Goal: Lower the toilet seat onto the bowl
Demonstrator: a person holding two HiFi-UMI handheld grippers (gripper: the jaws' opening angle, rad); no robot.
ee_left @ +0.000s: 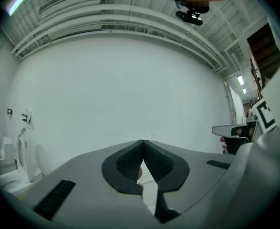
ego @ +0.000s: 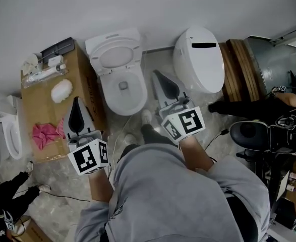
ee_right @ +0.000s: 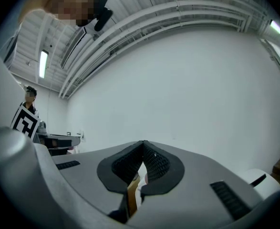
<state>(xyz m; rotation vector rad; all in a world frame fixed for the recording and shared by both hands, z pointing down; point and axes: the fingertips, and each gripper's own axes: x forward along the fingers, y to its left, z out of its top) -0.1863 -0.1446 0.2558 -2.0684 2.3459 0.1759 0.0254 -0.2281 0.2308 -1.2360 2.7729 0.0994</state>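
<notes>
In the head view a white toilet (ego: 122, 92) stands against the wall with its bowl uncovered. Its seat (ego: 115, 52) looks raised and leans back toward the wall. My left gripper (ego: 77, 102) hovers over the cardboard box left of the bowl, jaws shut and empty. My right gripper (ego: 158, 74) hangs just right of the bowl, also shut with nothing in it. Neither touches the toilet. Both gripper views aim up at the white wall; in them the left gripper (ee_left: 142, 142) and the right gripper (ee_right: 143, 143) show tips pressed together. The seat is hidden there.
A second toilet (ego: 200, 59) with closed lid stands at the right, wooden boards (ego: 241, 64) beside it. A cardboard box (ego: 90, 92) at the left holds a pink cloth (ego: 46, 135) and small items. Another toilet (ego: 9, 135) is far left, a black chair (ego: 253, 132) at the right.
</notes>
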